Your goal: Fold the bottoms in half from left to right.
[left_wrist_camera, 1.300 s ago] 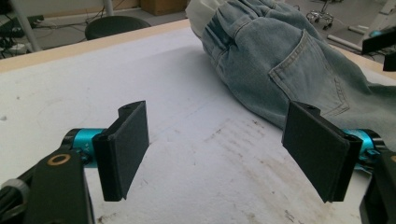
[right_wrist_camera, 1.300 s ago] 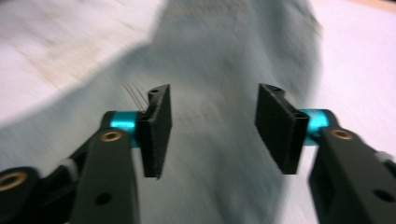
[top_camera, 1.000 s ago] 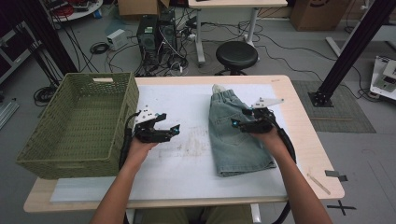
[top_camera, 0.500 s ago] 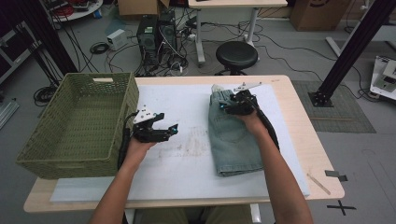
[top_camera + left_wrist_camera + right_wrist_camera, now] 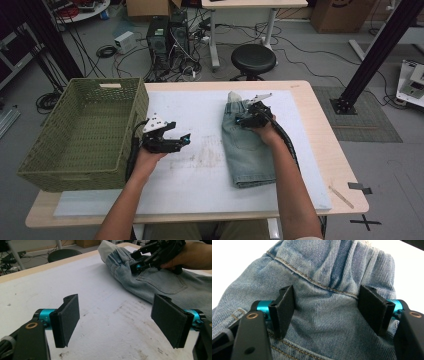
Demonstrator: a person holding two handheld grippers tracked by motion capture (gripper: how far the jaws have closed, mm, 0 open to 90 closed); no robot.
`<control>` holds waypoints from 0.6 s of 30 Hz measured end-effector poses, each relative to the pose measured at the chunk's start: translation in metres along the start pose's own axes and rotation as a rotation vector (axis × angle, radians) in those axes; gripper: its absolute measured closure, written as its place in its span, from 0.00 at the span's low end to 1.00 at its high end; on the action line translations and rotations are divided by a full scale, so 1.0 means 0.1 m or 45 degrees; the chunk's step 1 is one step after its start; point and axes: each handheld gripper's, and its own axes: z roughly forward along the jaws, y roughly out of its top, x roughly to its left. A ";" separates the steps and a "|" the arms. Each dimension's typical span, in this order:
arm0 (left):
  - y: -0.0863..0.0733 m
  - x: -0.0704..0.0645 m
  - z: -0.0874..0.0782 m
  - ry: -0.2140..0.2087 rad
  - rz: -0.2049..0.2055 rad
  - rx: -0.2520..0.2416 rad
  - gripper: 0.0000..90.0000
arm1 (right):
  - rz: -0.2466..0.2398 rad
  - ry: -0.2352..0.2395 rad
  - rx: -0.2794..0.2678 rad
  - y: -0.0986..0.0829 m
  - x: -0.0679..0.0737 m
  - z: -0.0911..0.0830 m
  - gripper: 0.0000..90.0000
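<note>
The right gripper [image 5: 325, 312] pressed spread fingers onto the denim shorts' [image 5: 247, 150] waistband; it should pinch the fold firmly. The left gripper [image 5: 120, 320] hovered, released.

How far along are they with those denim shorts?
Done: the denim shorts lie folded lengthwise on the white mat. In hand: the right gripper sits at the waistband end, jaws open either side of the cloth, not closed. The left gripper waits open above the mat. Left, probably: gripping, maybe folding again, and moving them to the green basket.
</note>
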 end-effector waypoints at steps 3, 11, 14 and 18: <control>0.01 0.00 -0.02 0.005 -0.005 -0.008 0.26 | -0.005 -0.004 -0.013 -0.02 0.00 -0.01 0.34; 0.02 -0.02 -0.06 0.005 0.001 -0.023 0.26 | 0.047 0.086 -0.160 0.01 -0.04 -0.43 0.30; 0.03 -0.04 -0.06 -0.002 0.008 -0.023 0.26 | 0.024 0.038 -0.156 -0.09 -0.09 -0.58 0.37; 0.02 -0.04 -0.06 -0.002 0.005 -0.025 0.26 | 0.025 -0.015 -0.002 -0.26 -0.19 -0.53 0.44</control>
